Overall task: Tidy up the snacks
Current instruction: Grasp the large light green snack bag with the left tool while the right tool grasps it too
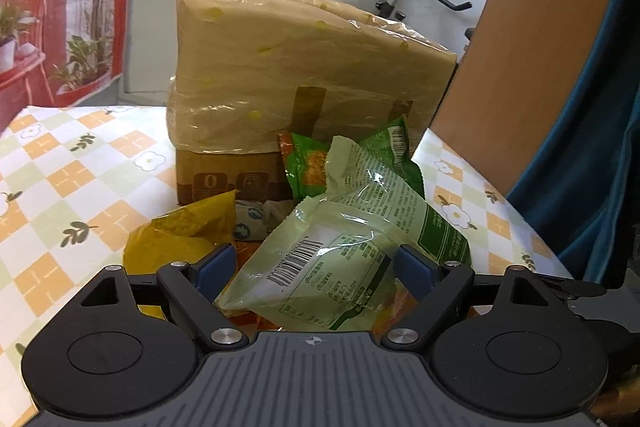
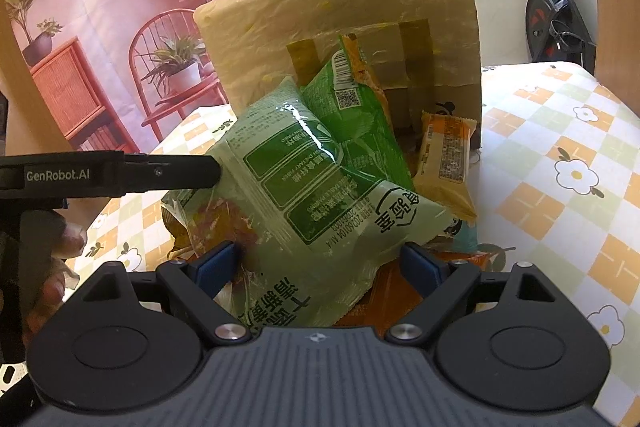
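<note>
Several snack packets lie heaped on the table against a plastic-wrapped cardboard box (image 1: 304,67) (image 2: 340,11). A pale green packet (image 1: 340,247) (image 2: 304,195) lies on top of the heap. My left gripper (image 1: 314,267) is open, its blue pads on either side of this packet's barcode end. My right gripper (image 2: 320,267) is open too, astride the same packet's other end. A dark green packet (image 1: 312,167) (image 2: 356,115) leans on the box behind. A yellow packet (image 1: 180,239) sits at the left and an orange one (image 2: 444,163) at the right. The left gripper's finger (image 2: 180,171) reaches the pale packet's edge.
A checked flower-print tablecloth (image 1: 80,187) (image 2: 560,147) covers the table. A hand (image 2: 60,239) holds the left tool. A wooden panel (image 1: 520,67) and a blue curtain (image 1: 592,147) stand at the right. An exercise bike (image 2: 552,7) is behind the table.
</note>
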The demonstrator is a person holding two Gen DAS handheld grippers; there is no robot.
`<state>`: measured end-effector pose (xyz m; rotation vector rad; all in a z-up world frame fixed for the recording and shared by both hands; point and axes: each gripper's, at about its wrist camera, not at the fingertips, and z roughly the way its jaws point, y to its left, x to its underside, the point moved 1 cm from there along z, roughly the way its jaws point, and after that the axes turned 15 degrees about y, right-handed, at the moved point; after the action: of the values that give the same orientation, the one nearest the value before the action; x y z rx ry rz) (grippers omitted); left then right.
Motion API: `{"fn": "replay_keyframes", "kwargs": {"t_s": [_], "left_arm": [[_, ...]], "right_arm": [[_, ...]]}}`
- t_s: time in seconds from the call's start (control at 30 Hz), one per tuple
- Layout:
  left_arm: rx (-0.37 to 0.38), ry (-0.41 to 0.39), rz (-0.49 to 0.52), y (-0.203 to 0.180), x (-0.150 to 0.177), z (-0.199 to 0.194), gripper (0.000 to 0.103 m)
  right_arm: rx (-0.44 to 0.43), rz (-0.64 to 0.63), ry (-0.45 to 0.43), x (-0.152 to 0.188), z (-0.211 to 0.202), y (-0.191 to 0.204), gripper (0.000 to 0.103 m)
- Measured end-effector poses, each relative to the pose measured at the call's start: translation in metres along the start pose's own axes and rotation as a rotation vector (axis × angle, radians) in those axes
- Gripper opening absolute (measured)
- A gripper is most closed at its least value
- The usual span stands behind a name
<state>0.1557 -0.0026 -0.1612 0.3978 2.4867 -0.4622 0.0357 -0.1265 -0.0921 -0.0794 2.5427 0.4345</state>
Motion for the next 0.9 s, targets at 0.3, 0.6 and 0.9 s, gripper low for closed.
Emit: {"fn": "replay_keyframes", "kwargs": {"t_s": [0.3, 0.6, 0.9], "left_arm": [[0.048, 0.023, 0.037, -0.002, 0.003, 0.005, 0.089], [0.065, 0.02, 0.063, -0.005, 0.009, 0.005, 0.079], [0.059, 0.008, 0.078, -0.009, 0.016, -0.002, 0.068]], "right_arm": [[-0.002, 0.001, 0.003, 0.0, 0.0, 0.002, 0.09], [-0.01, -0.004, 0.007, -0.001, 0.004, 0.007, 0.084], [-0.005, -0.015, -0.028, 0.0, -0.003, 0.007, 0.074]]}}
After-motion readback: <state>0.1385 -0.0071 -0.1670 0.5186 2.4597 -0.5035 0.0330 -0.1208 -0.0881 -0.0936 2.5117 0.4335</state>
